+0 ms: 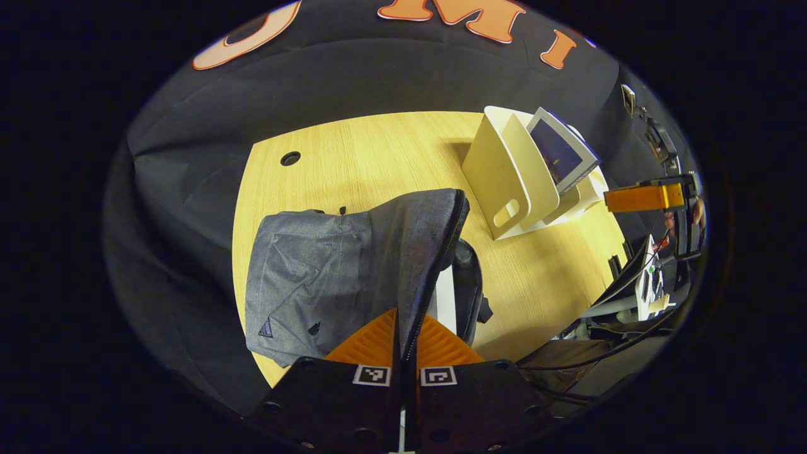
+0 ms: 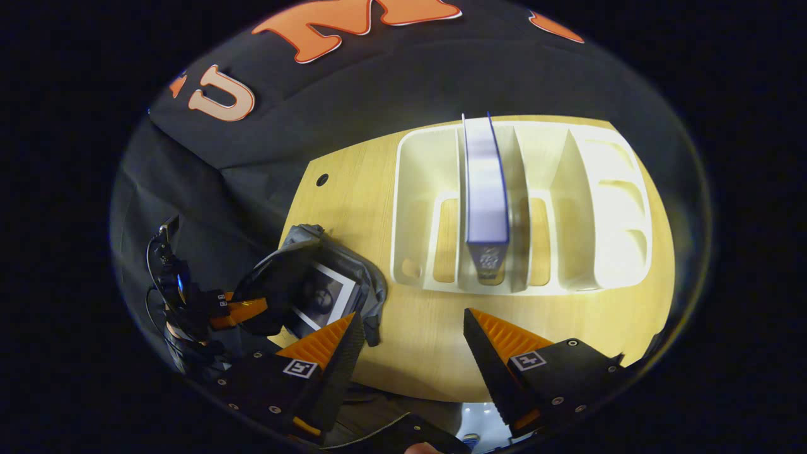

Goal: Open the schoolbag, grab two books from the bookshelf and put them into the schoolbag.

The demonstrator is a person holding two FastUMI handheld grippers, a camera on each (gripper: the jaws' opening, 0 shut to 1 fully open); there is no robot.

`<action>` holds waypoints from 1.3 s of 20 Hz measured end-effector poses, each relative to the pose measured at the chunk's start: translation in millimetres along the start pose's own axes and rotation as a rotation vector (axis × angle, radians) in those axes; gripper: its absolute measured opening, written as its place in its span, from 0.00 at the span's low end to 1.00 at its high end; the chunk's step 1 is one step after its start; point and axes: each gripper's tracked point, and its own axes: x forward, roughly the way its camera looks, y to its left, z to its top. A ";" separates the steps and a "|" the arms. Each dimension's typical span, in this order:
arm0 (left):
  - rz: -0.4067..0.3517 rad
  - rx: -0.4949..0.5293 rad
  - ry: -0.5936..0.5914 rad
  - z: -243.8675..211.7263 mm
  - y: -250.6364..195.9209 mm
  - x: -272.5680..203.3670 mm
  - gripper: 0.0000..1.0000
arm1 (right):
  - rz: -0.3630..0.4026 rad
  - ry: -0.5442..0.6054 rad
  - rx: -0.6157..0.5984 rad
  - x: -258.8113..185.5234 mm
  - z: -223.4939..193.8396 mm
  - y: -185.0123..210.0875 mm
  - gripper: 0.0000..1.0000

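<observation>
Left tongs (image 1: 403, 343) clamped on the grey schoolbag's (image 1: 328, 277) zipper edge at lower centre, flap lifted, one book (image 2: 325, 297) already inside. Right tongs (image 2: 410, 331) spread apart above the desk (image 2: 410, 340). Blue-edged book (image 2: 485, 189) upright in the white bookshelf (image 2: 605, 208), upper right.

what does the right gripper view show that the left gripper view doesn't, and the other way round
The right gripper view looks down into the bookshelf's compartments and into the open schoolbag, where a book already lies; its own gripper is open and empty. The left gripper view shows the schoolbag's grey front panel, with its own gripper shut on the bag's zipper edge, holding it open. Both share the wooden table, the bookshelf and the remaining upright book.
</observation>
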 end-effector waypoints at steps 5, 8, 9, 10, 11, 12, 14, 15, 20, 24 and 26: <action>0.013 -0.039 -0.009 -1.6 2.7 -0.3 0.03 | -0.034 0.022 -0.055 -10.4 29.9 -15.8 0.94; 0.026 -0.051 -0.012 -2.1 4.4 -1.3 0.03 | -0.069 0.036 -0.074 -5.1 50.9 -25.8 0.94; 0.028 -0.057 -0.010 -2.6 3.4 -1.3 0.03 | -0.075 0.038 -0.072 -2.5 58.0 -28.5 0.93; 0.029 -0.062 -0.010 -3.3 3.7 -1.5 0.03 | -0.080 0.043 -0.074 1.7 63.3 -30.5 0.93; 0.031 -0.068 -0.007 -4.0 4.0 -1.2 0.03 | -0.091 0.048 -0.073 6.2 67.8 -34.3 0.93; 0.036 -0.072 -0.006 -4.0 4.5 -2.0 0.03 | -0.097 0.056 -0.074 9.8 72.9 -38.7 0.92; 0.045 -0.079 -0.002 -4.2 5.2 -2.7 0.03 | -0.111 0.069 -0.065 18.7 81.6 -45.3 0.92; 0.050 -0.084 0.001 -4.3 5.3 -1.8 0.03 | -0.117 0.072 -0.058 23.9 86.4 -48.4 0.91; 0.067 -0.117 0.011 -7.0 4.4 -2.5 0.03 | -0.126 0.105 -0.017 51.4 102.0 -56.1 0.78; 0.080 -0.134 0.019 -7.3 3.5 -3.2 0.03 | -0.167 0.144 0.007 71.0 102.9 -68.2 0.60; 0.087 -0.144 0.021 -8.6 4.6 -4.3 0.04 | -0.172 0.157 0.043 75.4 103.9 -68.5 0.55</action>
